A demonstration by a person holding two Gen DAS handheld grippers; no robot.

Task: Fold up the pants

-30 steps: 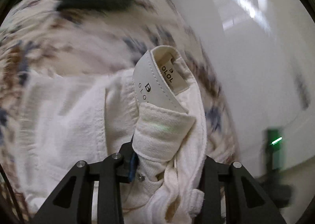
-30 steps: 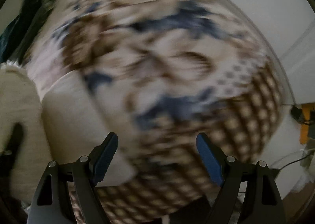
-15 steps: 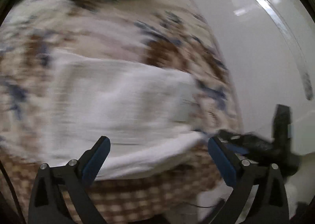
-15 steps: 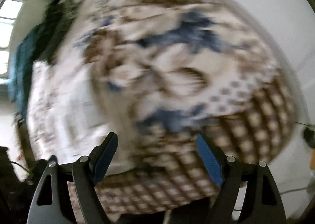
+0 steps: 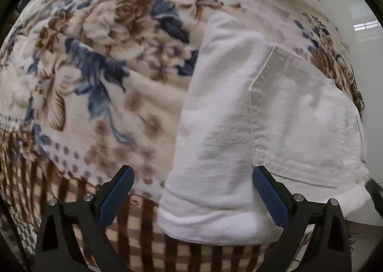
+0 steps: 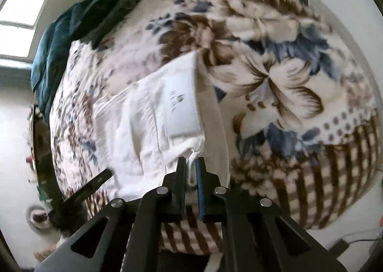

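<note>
Bare floral blanket (image 5: 100, 94) lies left of the folded pants (image 5: 251, 128); dark clothes (image 6: 71, 32) crowd its far edge.

— Clamped on what? Right gripper (image 6: 190, 171), fingers pinched on the white pants' (image 6: 148, 128) edge.
— Lying where? Folded on a flowered blanket (image 6: 275, 61), dark clothes (image 6: 71, 27) behind.

A home, most likely a bedroom. A plush floral blanket (image 6: 275, 61) with a brown checked border covers the whole surface, dark teal clothing (image 6: 55, 39) is heaped at its far edge, and a bright window (image 6: 26, 6) sits beside plain white walls.
</note>
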